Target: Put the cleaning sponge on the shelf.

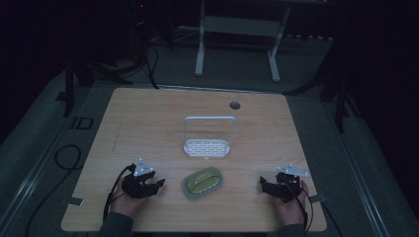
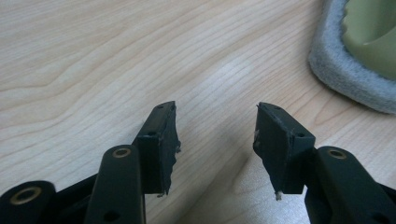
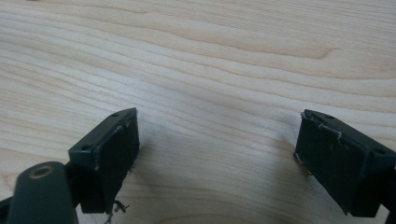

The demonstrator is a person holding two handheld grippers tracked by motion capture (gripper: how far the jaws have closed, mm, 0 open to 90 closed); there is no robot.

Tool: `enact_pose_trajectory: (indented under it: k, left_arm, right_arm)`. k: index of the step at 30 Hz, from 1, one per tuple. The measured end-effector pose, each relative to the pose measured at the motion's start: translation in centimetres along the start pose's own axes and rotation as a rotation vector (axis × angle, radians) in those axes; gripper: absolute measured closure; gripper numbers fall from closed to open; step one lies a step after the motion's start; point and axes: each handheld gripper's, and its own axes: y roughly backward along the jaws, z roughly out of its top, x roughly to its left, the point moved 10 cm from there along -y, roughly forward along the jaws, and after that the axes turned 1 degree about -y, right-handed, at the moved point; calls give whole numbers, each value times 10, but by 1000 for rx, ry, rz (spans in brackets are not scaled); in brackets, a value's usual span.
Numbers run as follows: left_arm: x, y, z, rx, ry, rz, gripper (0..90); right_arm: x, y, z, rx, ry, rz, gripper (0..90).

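A: Where is the sponge (image 1: pixel 203 182)?

B: Near the front edge of the table (image 1: pixel 148 118), about midway between the two grippers. It is an oval grey pad with a yellow-green top, lying flat.

A: And the left gripper (image 1: pixel 159 184)?

B: It rests low at the table's front left, held in the person's left hand (image 1: pixel 127 202), with its jaws pointing toward the sponge. From the high view the sponge sits just to the right of the jaw tips, near them but apart.

A: Does the left gripper view agree?

B: Yes. There the sponge's (image 2: pixel 355 60) grey felt edge fills the upper right corner, ahead of the gripper (image 2: pixel 215 140) and off to the right of its jaws. Only bare wood lies between the jaws.

A: So the jaws hold nothing?

B: Nothing. They stand wide apart, with wood grain visible between the pads.

A: The right gripper (image 1: pixel 262 184)?

B: At the front right, in the right hand (image 1: pixel 291 205), jaws pointing left toward the sponge, well apart from it. In its own view the gripper (image 3: pixel 217 140) has its jaws spread wide over bare wood, holding nothing.

A: Anything else on the table?

B: A white rack (image 1: pixel 208 140) with a tall handle stands just behind the sponge, toward the table's middle, not touching it.
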Motion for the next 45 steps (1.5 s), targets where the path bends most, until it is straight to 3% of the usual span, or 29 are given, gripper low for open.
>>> enact_pose_trajectory:
  k: [3,5,12,16,21,25,45]
  left_arm:
    - [1,5,2,5,2,3,501]
    - [-2,10,5,-4,19,-32,500]
    - [-7,22,19,-11,6,-29,503]
    - [-11,25,26,6,-29,-13,501]
    - [-16,28,36,20,-39,-19,517]
    - [-20,28,43,39,-80,-25,538]
    - [-59,16,76,61,-202,-93,594]
  right_arm:
    - [0,0,0,0,-1,0,130]
    - [0,0,0,0,0,0,130]
    - [0,0,0,0,-1,0,130]
    - [0,0,0,-1,-1,0,130]
    - [0,0,0,-1,-1,-1,131]
    - [0,0,0,-1,-3,-4,131]
    - [0,0,0,-2,-7,-8,131]
